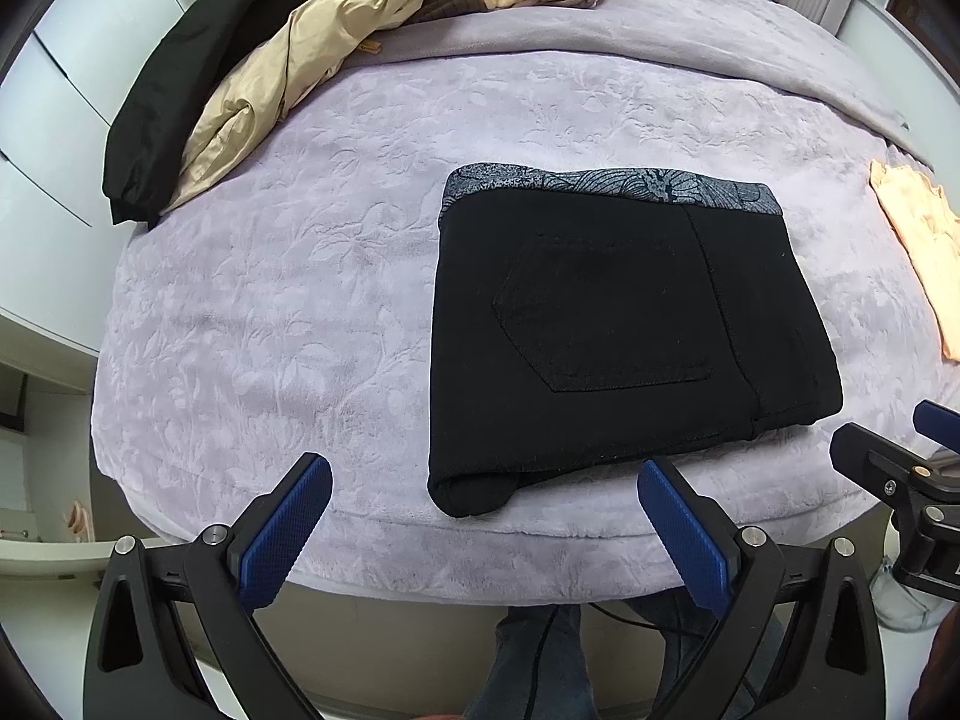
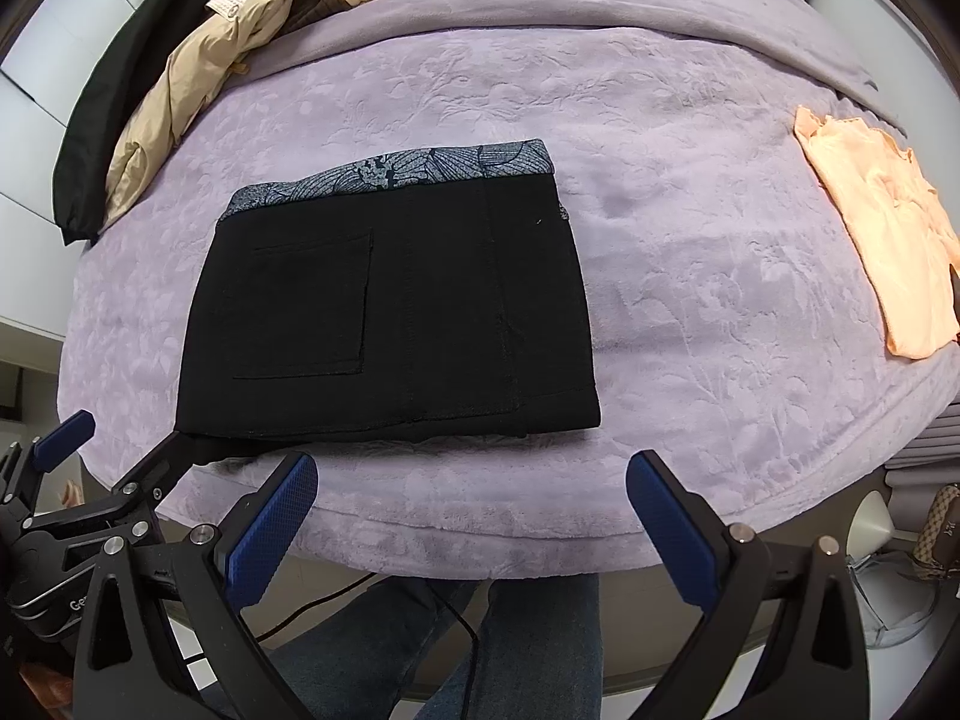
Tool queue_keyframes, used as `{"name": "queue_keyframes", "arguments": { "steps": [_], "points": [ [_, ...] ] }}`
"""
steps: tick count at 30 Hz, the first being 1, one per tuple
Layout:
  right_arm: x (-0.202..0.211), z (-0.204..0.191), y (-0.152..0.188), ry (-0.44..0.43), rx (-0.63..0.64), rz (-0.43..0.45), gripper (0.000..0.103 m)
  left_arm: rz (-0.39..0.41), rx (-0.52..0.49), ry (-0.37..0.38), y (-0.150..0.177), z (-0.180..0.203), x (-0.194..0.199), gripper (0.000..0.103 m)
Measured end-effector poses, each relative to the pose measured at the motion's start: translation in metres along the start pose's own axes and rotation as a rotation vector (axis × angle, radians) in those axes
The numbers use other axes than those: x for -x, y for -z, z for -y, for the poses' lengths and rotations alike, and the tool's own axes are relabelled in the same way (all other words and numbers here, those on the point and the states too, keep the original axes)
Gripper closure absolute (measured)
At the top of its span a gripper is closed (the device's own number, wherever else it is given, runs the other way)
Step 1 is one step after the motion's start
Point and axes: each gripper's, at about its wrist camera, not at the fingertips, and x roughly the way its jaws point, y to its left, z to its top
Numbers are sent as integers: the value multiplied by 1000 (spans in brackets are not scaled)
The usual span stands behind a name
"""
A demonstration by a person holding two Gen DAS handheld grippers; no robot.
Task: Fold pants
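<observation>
Both views bright w/ even, soft indoor light; no glare, no hard shadows. Strong fisheye bend: bed (image 1: 252, 300) edge curves, corners vignetted black. Black pants (image 1: 606, 324) lose nearly all detail, seams barely visible; faint shadow under their near edge. Sharp centre, slight blur toward rims.

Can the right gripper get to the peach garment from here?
Probably yes. The right gripper is open and empty at the near bed edge, and the peach garment lies flat, far to its right, with only bare purple blanket between.
</observation>
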Motion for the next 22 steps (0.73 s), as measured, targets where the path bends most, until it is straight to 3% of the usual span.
{"name": "queue_keyframes", "arguments": {
  "steps": [22],
  "points": [
    [-2,0,-4,33,26,8,0,18,-13,4,-2,0,0,0]
  ]
}}
